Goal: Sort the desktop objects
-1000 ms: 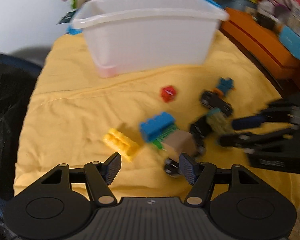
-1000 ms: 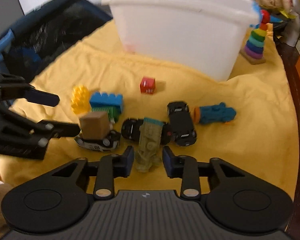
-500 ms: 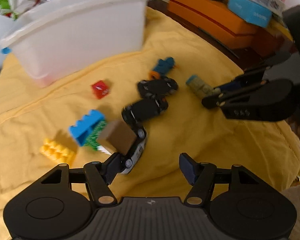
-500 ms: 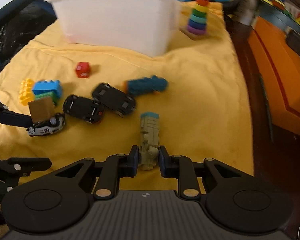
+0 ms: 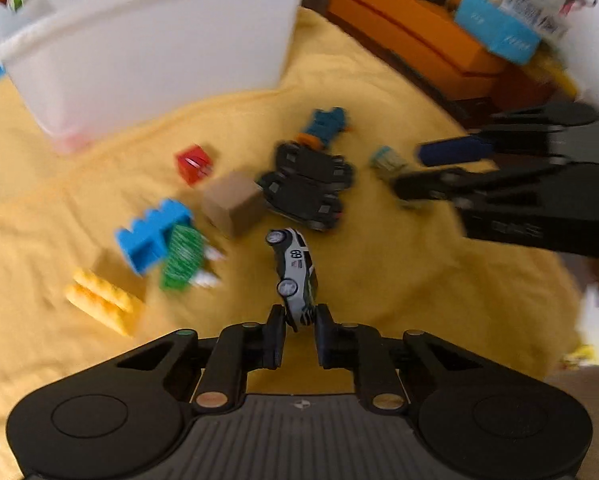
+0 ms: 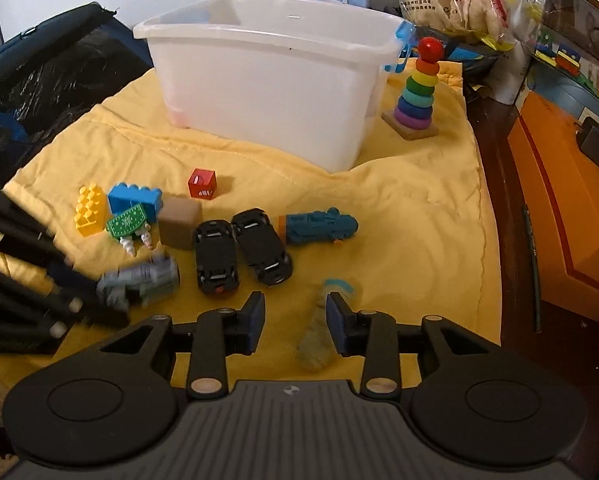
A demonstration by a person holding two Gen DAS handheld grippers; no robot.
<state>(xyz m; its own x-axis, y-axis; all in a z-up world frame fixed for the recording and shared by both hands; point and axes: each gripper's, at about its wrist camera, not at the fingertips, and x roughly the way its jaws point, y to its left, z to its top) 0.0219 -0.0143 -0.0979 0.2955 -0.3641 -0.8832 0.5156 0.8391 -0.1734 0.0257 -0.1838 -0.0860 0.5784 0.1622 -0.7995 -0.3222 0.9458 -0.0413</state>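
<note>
My left gripper (image 5: 300,330) is shut on a white and black toy car (image 5: 295,270), held tilted on its side above the yellow cloth; the car shows blurred in the right wrist view (image 6: 143,282). My right gripper (image 6: 295,314) is open. A blurred olive figure with a teal top (image 6: 319,328) lies or falls between its fingers, free of the pads. Two black cars (image 6: 239,254), a teal toy (image 6: 319,226), a brown cube (image 6: 179,222), a red cube (image 6: 202,184), blue (image 6: 134,199), yellow (image 6: 89,210) and green (image 6: 126,222) pieces lie on the cloth.
A white plastic bin (image 6: 271,88) stands at the back of the yellow cloth (image 6: 411,216). A rainbow ring stacker (image 6: 415,96) stands to its right. Orange boxes (image 6: 559,184) lie past the cloth's right edge, a dark bag (image 6: 39,92) at the left.
My left gripper closed on the white car and lifted it off the cloth; the brown cube now sits on the cloth. My right gripper opened and let go of the olive figure.
</note>
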